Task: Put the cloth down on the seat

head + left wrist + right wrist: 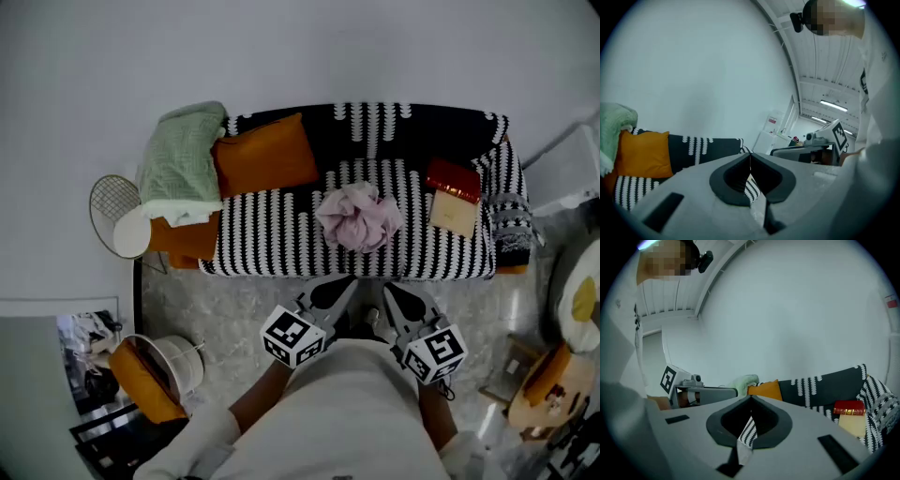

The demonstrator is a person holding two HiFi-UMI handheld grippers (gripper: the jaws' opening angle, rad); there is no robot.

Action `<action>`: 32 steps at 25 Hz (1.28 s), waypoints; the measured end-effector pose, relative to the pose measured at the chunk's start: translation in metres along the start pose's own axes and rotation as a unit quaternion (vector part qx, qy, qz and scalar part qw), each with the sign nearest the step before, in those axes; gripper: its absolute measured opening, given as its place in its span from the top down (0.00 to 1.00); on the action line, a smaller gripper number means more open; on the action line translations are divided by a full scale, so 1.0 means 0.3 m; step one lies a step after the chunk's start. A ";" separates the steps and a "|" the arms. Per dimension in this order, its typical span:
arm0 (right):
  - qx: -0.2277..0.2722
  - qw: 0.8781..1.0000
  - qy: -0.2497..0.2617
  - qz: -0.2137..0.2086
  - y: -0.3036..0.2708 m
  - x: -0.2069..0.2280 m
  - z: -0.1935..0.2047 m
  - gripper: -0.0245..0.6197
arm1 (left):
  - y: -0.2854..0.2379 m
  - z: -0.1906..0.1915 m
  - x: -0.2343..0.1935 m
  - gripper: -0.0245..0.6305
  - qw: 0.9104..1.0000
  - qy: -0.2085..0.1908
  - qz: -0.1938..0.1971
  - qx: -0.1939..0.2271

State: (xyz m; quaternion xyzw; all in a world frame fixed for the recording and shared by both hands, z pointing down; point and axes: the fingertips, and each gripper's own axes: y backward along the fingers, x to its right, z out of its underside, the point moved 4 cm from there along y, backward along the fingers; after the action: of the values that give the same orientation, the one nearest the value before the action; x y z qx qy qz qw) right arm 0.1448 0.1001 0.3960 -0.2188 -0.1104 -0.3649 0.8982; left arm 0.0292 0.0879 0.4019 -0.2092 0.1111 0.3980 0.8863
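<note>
On the sofa seat (pixel 272 234) the cloth (pixel 359 217) was already laid, and the left gripper (pixel 345 286) and right gripper (pixel 392 291) were clenched empty nearby.

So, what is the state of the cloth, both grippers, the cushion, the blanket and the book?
pink cloth: crumpled in a heap on the seat, held by neither gripper
left gripper: shut, empty
right gripper: shut, empty
orange cushion: leaning on the backrest
green blanket: draped over the sofa's left end
red book: closed
</note>
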 end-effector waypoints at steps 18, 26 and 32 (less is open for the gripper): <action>0.039 0.999 0.034 -0.019 0.163 -0.116 0.013 0.95 | 0.123 0.044 0.222 0.94 0.999 -0.008 -0.010 0.031; 0.049 0.998 0.029 -0.022 0.138 -0.211 0.040 0.95 | 0.211 0.089 0.213 0.94 1.000 -0.011 -0.008 0.018; 0.052 0.998 0.024 -0.017 0.156 -0.216 0.050 0.95 | 0.220 0.092 0.227 0.94 1.000 -0.017 0.003 0.014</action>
State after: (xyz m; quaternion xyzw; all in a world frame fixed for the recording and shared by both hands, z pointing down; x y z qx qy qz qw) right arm 0.1312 0.1763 0.3714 -0.1608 -0.1113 -0.3792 0.9044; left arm 0.0253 0.1847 0.3831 -0.1899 0.1019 0.4022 0.8898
